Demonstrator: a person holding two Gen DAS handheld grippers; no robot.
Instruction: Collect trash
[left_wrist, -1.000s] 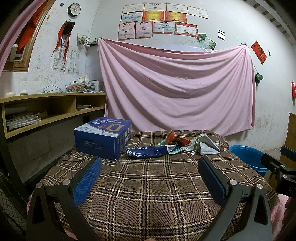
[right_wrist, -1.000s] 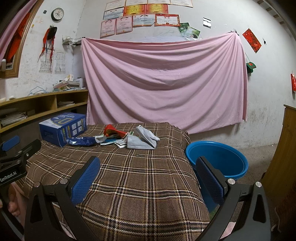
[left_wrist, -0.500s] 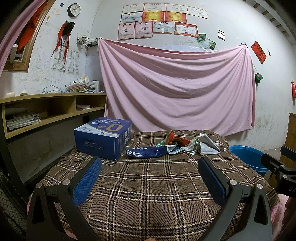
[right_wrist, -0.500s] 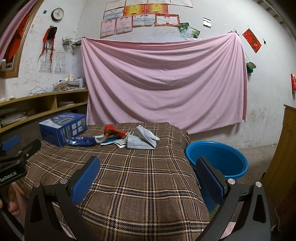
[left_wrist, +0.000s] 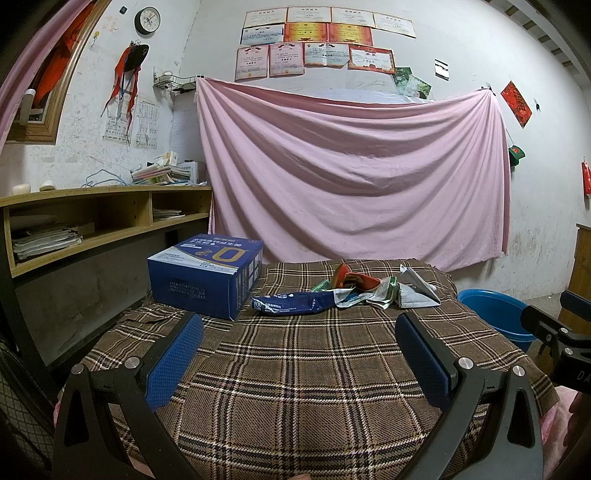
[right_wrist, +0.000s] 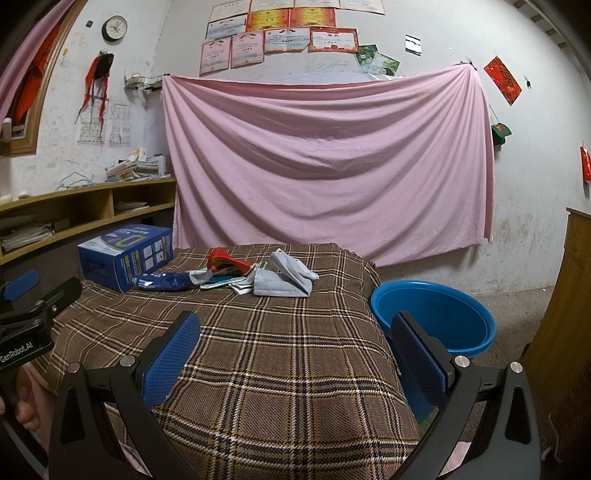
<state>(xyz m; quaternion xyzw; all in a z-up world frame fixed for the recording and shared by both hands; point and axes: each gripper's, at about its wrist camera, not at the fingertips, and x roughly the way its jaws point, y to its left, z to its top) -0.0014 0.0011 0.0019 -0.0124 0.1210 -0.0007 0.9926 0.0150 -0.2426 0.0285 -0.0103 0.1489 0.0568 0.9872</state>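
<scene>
A heap of trash lies at the far middle of the plaid-covered table (left_wrist: 295, 369): a dark blue wrapper (left_wrist: 291, 303), a red wrapper (left_wrist: 349, 278), green and white packets (left_wrist: 384, 293) and crumpled grey paper (left_wrist: 417, 291). In the right wrist view the same blue wrapper (right_wrist: 162, 281), red wrapper (right_wrist: 225, 261) and grey paper (right_wrist: 286, 278) show. My left gripper (left_wrist: 299, 350) is open and empty above the near table. My right gripper (right_wrist: 295, 349) is open and empty near the table's right edge.
A blue cardboard box (left_wrist: 205, 275) stands at the table's far left. A blue plastic basin (right_wrist: 432, 314) sits on the floor right of the table. A wooden shelf (left_wrist: 92, 218) runs along the left wall. A pink sheet (left_wrist: 351, 177) hangs behind.
</scene>
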